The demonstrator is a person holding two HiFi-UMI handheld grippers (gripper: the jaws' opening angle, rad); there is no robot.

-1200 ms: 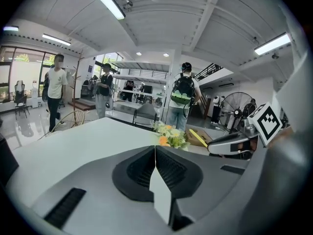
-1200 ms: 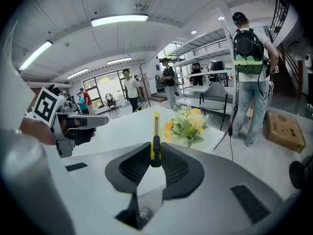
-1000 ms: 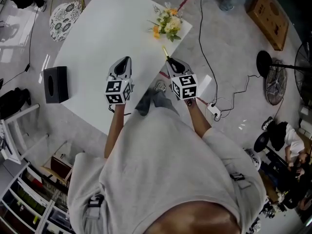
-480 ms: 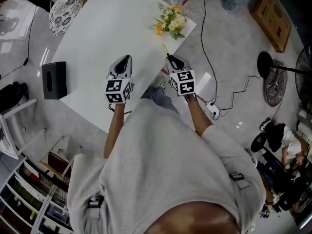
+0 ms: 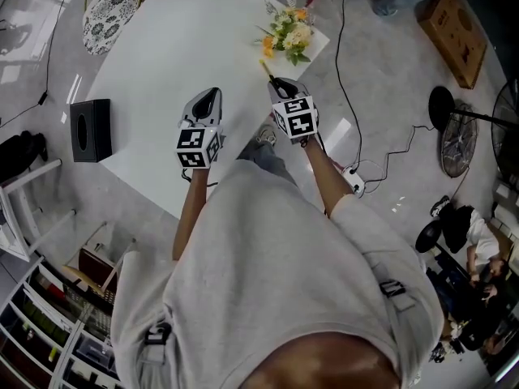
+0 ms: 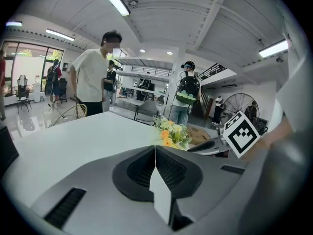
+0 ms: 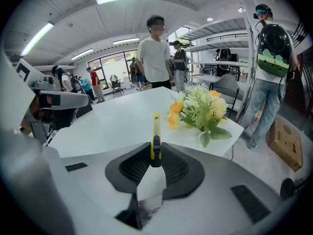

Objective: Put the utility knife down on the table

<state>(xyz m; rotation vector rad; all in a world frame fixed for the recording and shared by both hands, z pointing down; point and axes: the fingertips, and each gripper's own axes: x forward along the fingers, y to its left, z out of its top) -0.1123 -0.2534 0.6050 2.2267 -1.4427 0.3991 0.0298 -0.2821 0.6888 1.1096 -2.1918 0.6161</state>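
Observation:
A slim yellow utility knife (image 7: 155,133) sticks forward out of my right gripper (image 7: 155,153), whose jaws are shut on its black slider end. In the head view the knife (image 5: 266,70) points toward the flowers, and the right gripper (image 5: 276,83) hovers over the white table (image 5: 178,47) near its right edge. My left gripper (image 5: 208,97) hangs over the table's near part, to the left of the right one. Its jaws (image 6: 155,153) are shut with nothing between them. The right gripper's marker cube (image 6: 241,133) shows at the right of the left gripper view.
A bunch of yellow and white flowers (image 5: 288,32) lies at the table's far right corner, just beyond the knife tip. A black tissue box (image 5: 90,130) stands at the table's left edge. Cables (image 5: 345,71), a fan (image 5: 459,140) and a cardboard box (image 5: 452,23) are on the floor at the right. People stand beyond the table (image 7: 155,48).
My right gripper has carried the knife forward and lower over the table, toward the flowers. The left gripper has stayed where it was.

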